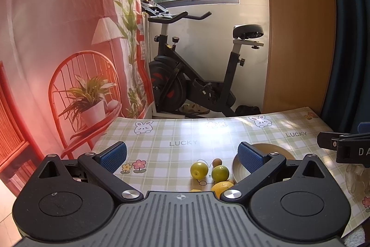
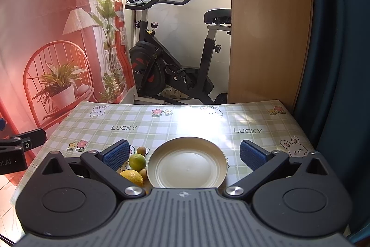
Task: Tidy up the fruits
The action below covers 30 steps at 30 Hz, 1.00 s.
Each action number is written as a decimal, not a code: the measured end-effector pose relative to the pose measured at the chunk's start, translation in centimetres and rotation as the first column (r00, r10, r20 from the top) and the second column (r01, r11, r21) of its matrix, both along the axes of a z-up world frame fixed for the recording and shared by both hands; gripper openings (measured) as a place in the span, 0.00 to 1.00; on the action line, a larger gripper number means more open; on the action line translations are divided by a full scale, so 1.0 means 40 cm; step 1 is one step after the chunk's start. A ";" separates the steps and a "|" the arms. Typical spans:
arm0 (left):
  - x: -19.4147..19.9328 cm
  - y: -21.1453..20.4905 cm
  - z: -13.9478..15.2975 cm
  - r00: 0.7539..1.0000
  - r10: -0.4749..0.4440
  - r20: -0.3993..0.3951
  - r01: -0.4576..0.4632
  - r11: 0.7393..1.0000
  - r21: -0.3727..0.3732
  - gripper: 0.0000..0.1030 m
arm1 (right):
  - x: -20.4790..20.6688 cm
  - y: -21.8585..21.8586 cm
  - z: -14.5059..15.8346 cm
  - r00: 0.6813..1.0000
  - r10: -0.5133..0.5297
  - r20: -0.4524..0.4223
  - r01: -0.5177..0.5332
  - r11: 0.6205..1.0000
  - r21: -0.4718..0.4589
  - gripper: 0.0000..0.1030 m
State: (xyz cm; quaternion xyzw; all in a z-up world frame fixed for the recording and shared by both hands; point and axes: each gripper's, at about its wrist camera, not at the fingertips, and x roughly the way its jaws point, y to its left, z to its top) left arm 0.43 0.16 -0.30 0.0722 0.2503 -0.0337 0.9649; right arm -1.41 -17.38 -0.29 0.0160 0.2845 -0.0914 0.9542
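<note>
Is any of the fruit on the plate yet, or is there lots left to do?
Nothing looks done yet: the plate holds no fruit. Nothing is in hand either; the left gripper and right gripper are both open and hold nothing. All the fruit sits on the table left of the plate: green citrus fruit, a lemon and small brown fruits. So all of it is left to do.

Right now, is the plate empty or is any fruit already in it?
Empty. The cream plate shows a bare inside in the right wrist view; the lemon and green citrus lie on the tablecloth beside it.
</note>
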 end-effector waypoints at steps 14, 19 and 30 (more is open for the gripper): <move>-0.001 0.002 -0.003 1.000 0.002 0.000 -0.002 1.000 -0.005 1.00 | 0.000 -0.001 0.000 1.000 0.000 -0.002 0.000 1.000 0.001 1.00; 0.000 0.002 -0.005 1.000 0.004 -0.003 -0.004 1.000 -0.006 1.00 | 0.000 -0.001 -0.001 1.000 0.000 -0.002 0.000 1.000 0.000 1.00; 0.000 0.002 -0.005 1.000 0.005 -0.006 -0.005 1.000 -0.007 1.00 | -0.001 -0.006 -0.003 1.000 -0.001 -0.002 0.001 1.000 0.004 1.00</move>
